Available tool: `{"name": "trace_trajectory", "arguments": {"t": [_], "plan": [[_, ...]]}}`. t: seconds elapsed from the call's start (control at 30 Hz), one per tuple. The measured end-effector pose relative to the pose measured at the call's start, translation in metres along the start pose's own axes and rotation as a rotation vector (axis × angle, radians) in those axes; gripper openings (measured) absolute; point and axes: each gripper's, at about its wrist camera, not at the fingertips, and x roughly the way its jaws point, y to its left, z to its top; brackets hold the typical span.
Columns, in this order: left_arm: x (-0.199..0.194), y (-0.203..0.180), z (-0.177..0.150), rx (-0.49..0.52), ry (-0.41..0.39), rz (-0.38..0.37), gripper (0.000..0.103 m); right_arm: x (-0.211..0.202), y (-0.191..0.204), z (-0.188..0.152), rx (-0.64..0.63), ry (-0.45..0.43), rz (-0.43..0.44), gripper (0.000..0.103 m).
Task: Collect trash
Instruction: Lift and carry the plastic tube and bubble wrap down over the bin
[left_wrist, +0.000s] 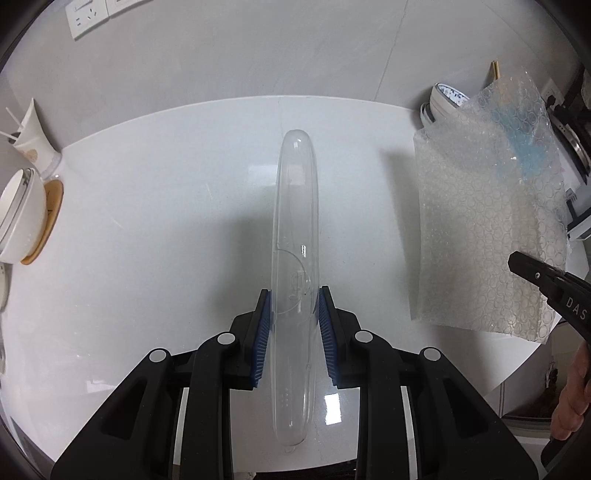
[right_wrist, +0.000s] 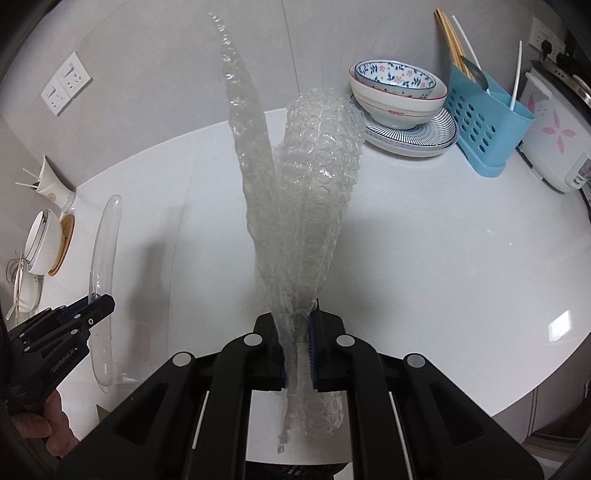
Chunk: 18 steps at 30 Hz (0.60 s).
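The left gripper (left_wrist: 294, 314) grips a long clear plastic case (left_wrist: 295, 236) between its blue pads (left_wrist: 261, 343), holding it edge-on above the white counter (left_wrist: 147, 221). The right gripper (right_wrist: 298, 332) is clamped tight on a bunched sheet of bubble wrap (right_wrist: 317, 177), which fans out beyond the fingers, clear of the counter (part of it hangs back below the jaws too). At the counter's far side sit stacked bowls (right_wrist: 397, 96) on a striped plate (right_wrist: 436, 136), just beside a blue utensil holder (right_wrist: 484, 122).
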Motion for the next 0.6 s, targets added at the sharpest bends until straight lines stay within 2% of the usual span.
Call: {"name": "trace_trajectory", "arguments": {"t": [0.47,0.6], "plan": [[-0.038,-0.005,-0.033,-0.021,-0.042,0.004,0.025,-0.052,0.004,-0.043,-0.037,-0.047,0.043,0.007],[-0.047,-0.01,-0.041,-0.026,-0.057,0.027,0.025,-0.064,0.003,-0.056,-0.052,-0.056,0.056,0.007]]}}
